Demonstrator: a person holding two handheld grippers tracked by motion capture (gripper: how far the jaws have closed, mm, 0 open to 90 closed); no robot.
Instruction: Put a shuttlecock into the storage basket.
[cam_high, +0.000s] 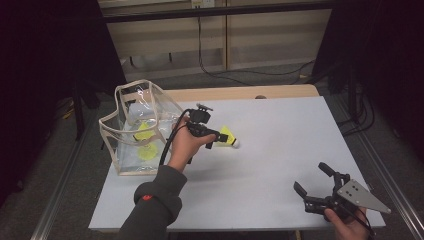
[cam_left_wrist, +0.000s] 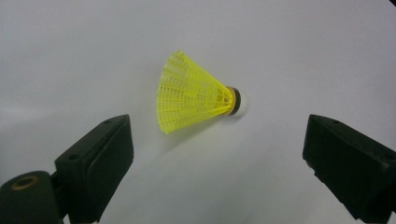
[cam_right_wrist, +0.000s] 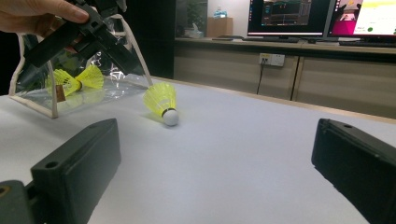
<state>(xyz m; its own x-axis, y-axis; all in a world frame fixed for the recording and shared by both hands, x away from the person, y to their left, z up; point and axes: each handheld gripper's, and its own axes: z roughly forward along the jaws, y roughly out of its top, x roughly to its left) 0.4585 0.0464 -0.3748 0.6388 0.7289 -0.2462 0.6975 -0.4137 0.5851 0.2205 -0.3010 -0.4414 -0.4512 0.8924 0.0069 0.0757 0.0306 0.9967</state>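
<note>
A yellow shuttlecock (cam_high: 228, 136) with a white cork lies on its side on the white table (cam_high: 280, 135), just right of a clear plastic bag (cam_high: 125, 107). My left gripper (cam_high: 216, 140) hovers over it, open. In the left gripper view the shuttlecock (cam_left_wrist: 196, 95) lies between and beyond the spread jaws of that gripper (cam_left_wrist: 217, 129), untouched. My right gripper (cam_high: 311, 178) is open near the table's front right corner, holding nothing. The right gripper view looks past the open right gripper (cam_right_wrist: 217, 135) at the shuttlecock (cam_right_wrist: 161, 100) and the left gripper (cam_right_wrist: 93, 37) above it.
The clear bag (cam_right_wrist: 51, 100) stands open at the table's left edge with yellow shuttlecocks (cam_high: 142, 135) inside. Cables (cam_high: 225, 75) run along the floor behind the table. Monitors (cam_right_wrist: 289, 16) sit on a counter at the back.
</note>
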